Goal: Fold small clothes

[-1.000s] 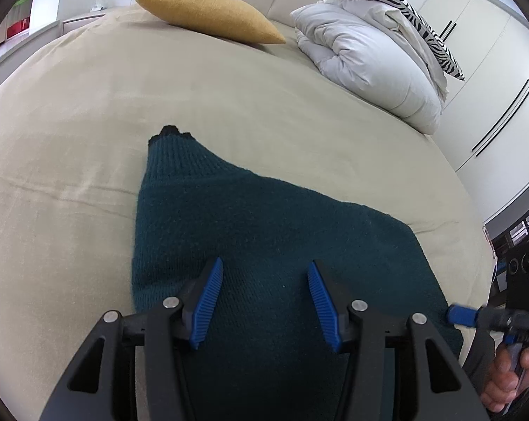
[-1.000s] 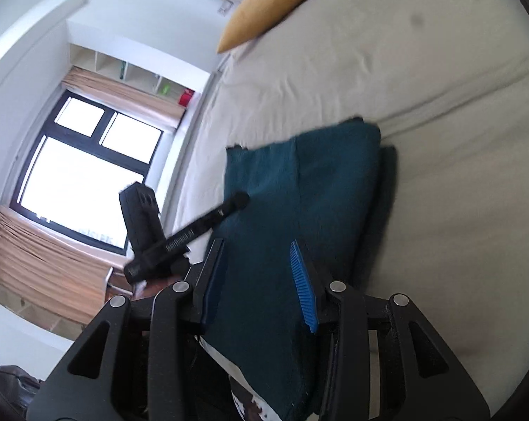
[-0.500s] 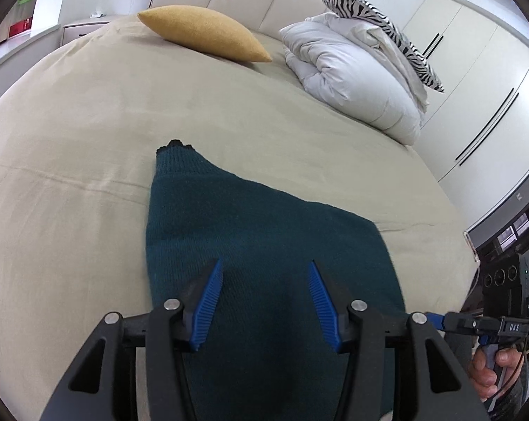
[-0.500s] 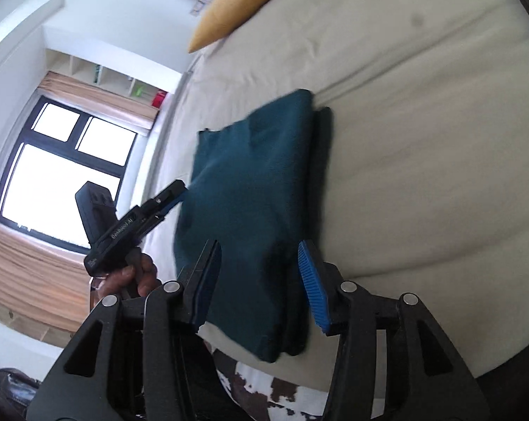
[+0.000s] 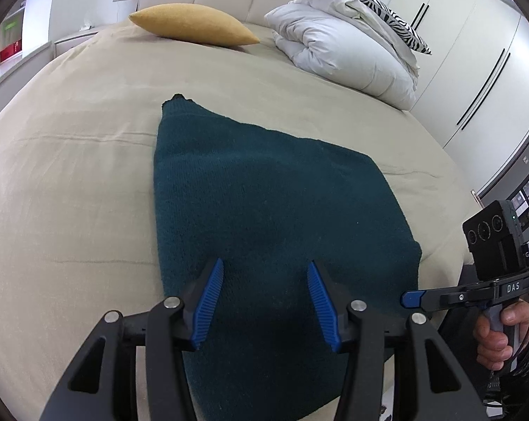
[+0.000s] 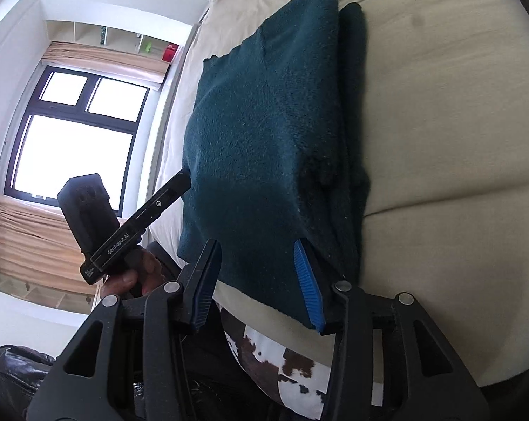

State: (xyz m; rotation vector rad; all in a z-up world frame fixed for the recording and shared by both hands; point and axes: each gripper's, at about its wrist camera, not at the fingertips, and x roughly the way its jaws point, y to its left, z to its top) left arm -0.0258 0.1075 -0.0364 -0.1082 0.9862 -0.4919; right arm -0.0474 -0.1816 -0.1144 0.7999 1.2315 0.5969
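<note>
A dark teal knitted garment (image 5: 264, 210) lies folded in layers on the beige bed (image 5: 71, 175); it also shows in the right wrist view (image 6: 264, 122). My left gripper (image 5: 264, 294) is open and empty, held just above the garment's near edge. My right gripper (image 6: 260, 280) is open and empty at the garment's near corner by the bed edge; its right finger sits against the stacked layers there. The right gripper also shows at the right of the left wrist view (image 5: 411, 298), and the left gripper at the left of the right wrist view (image 6: 183, 179).
A yellow pillow (image 5: 194, 29) and a white duvet (image 5: 345, 56) with a zebra-print pillow (image 5: 366, 3) lie at the head of the bed. White wardrobes (image 5: 474, 70) stand to the right. A window (image 6: 71, 140) and a cowhide rug (image 6: 285, 368) are beside the bed.
Both grippers have pulled back toward the bed's edge and tilted; the right gripper has moved closer to the garment's near corner. The garment lies still and both grippers stay open.
</note>
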